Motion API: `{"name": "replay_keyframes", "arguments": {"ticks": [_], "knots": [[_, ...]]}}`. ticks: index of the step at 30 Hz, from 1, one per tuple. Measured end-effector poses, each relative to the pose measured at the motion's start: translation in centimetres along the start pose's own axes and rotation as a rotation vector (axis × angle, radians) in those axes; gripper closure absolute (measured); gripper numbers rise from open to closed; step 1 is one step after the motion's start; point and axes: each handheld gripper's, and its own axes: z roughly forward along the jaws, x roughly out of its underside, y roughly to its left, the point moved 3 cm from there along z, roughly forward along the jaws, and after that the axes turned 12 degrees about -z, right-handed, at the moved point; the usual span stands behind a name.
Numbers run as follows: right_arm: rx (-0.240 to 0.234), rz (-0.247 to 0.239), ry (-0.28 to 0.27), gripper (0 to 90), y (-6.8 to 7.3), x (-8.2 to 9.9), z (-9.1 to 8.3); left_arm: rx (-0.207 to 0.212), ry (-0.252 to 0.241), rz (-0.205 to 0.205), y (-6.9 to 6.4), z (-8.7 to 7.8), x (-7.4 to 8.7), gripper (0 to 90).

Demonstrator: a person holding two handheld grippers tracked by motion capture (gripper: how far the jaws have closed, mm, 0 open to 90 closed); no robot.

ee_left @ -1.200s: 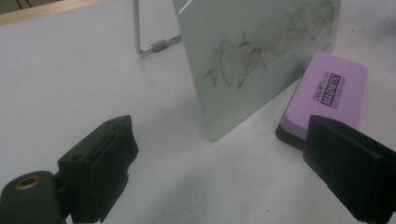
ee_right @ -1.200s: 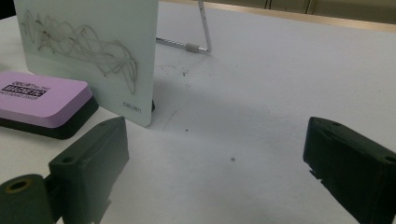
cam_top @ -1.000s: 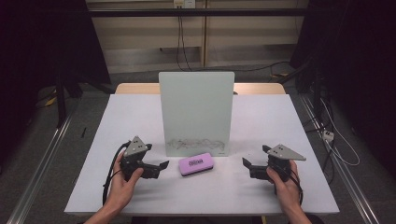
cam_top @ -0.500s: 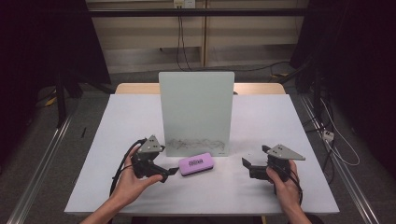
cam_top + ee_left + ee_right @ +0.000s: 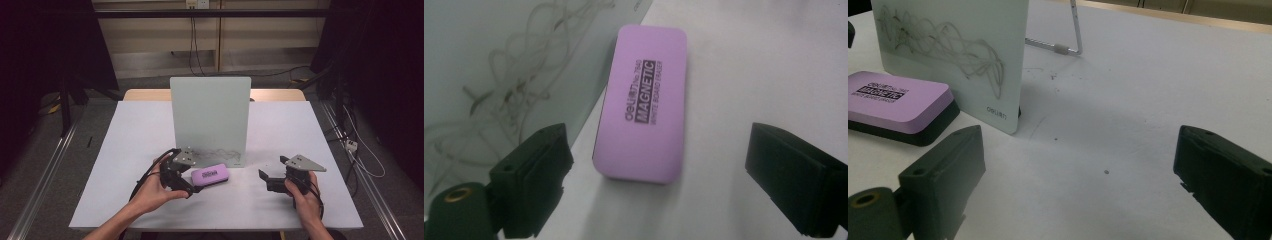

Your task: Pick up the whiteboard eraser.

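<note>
Left claw: released, jaws wide, just been narrowing a little, nothing pressed between them; the eraser lies ahead of the gap in the left gripper view, clear of both jaws

Right claw: released, jaws wide apart, nothing between them; rests low over bare table, well apart from the eraser

Eraser: purple top, black base, printed "MAGNETIC"; lies flat on the table, just in front of the board, near its lower edge, long side roughly along it; whether it touches the board cannot be told

Board: white, upright on a wire stand, grey scribbles across its lower part

Step in hand, as judged: left claw closing in on the eraser for a pick-up

Risks, as judged:
- jaws not yet astride the eraser; closing now would catch only its near end, or nothing
- the jaw on the board side has little room; it could knock the board and tip it on its light stand
- a push along the table could slide the eraser under the board's edge
</note>
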Motion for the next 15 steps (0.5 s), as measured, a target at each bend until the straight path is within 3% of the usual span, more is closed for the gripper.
{"name": "replay_keyframes", "arguments": {"ticks": [2, 12, 14, 15], "knots": [[-0.002, 0.002, 0.001, 6.4, 0.0, 0.0, 0.0, 0.001, 0.008, -0.012, 0.0, 0.2, -0.4, 13.2], [-0.019, -0.007, 0.007, 6.3, 0.2, 0.0, 0.1, 0.003, 0.079, 0.033, 0.4, 2.3, -2.5, 13.4], [-0.02, -0.008, 0.007, 6.3, 0.2, 0.0, 0.1, 0.028, 0.106, 0.034, 0.4, 2.7, -2.5, 15.2], [-0.02, -0.008, 0.007, 6.3, 0.2, 0.0, 0.1, 0.008, 0.11, 0.04, 0.4, 3.0, -2.6, 15.2]]}}
